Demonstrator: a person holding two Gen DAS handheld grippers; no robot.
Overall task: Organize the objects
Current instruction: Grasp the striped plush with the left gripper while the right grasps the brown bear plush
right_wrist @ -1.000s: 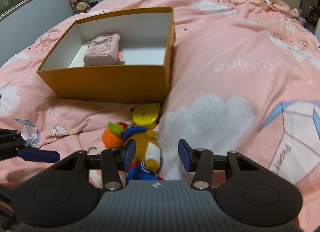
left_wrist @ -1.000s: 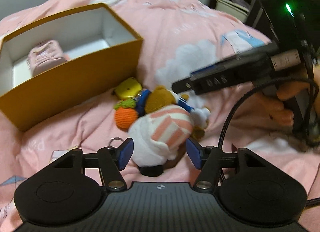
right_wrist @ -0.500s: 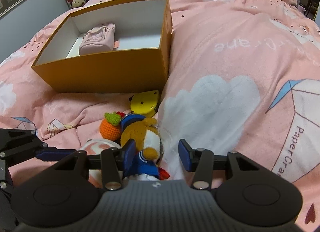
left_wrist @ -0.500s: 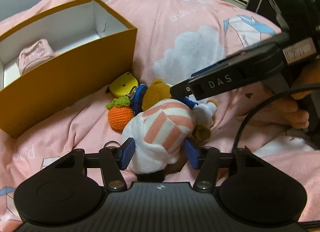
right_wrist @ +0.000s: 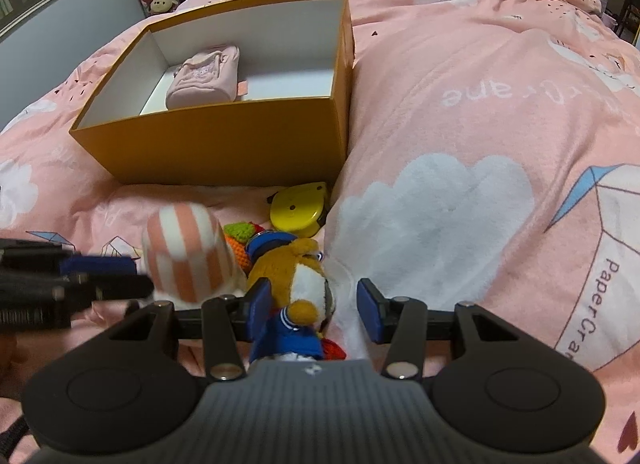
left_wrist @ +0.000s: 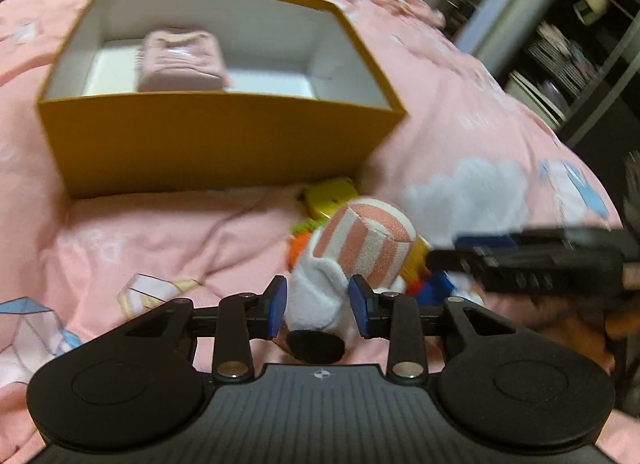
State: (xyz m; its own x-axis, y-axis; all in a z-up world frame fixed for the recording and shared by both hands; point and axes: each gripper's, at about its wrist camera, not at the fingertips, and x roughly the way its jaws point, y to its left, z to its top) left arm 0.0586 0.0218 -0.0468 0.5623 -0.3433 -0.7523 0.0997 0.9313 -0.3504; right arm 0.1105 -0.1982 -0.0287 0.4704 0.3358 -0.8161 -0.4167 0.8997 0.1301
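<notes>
1. The left gripper (left_wrist: 317, 308) has its blue pads pressed on the white bottom part of a striped plush toy (left_wrist: 362, 244), so it is holding this toy; the picture is blurred there.
2. The right gripper (right_wrist: 313, 306) stands wide, with the brown plush toy (right_wrist: 294, 272) between its pads; only the left pad seems to touch the toy.
3. In the right wrist view the striped toy is at 9 o'clock from the brown one, just beside it.
4. An orange knitted toy (right_wrist: 239, 248) and a yellow round case (right_wrist: 298, 209) lie at 12 o'clock from the brown toy, between it and the box.
5. The orange box (right_wrist: 224, 143) stands open on the pink blanket (right_wrist: 480, 103), at 11 o'clock from the right gripper, with a pink pouch (right_wrist: 206, 77) inside.
6. The box's near wall stands between both grippers and the pouch.
7. Shelves (left_wrist: 568, 43) are at 2 o'clock in the left wrist view, well apart.
</notes>
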